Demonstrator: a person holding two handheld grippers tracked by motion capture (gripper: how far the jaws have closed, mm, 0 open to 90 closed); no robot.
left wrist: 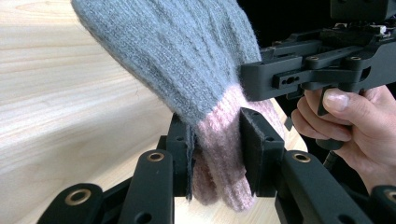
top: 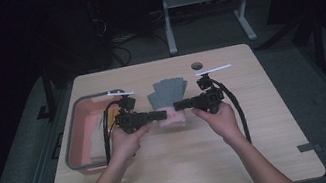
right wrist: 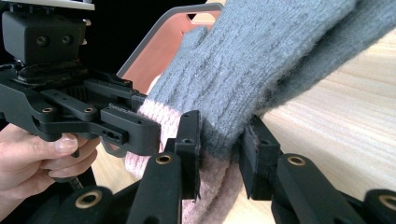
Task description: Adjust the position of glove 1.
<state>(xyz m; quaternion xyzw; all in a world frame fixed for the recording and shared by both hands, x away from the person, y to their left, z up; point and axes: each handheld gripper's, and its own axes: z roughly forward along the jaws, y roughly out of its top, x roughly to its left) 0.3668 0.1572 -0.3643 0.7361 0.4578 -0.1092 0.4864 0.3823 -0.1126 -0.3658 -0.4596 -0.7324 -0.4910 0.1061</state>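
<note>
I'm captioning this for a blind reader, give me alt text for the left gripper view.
A black claw is shut on the pink cuff of a grey knitted glove, which hangs above a pale wooden table. At right, a hand holds a second claw against the same cuff.

Your high view is dim: the surface (top: 180,169) is lit evenly from above, while the room around it falls to near black. Shadows there are soft and short. Your two tool views are much brighter, with the wood washed pale toward the edges. The glove (left wrist: 187,60) knit is sharp; the nearest tool parts at the bottom blur slightly.
</note>
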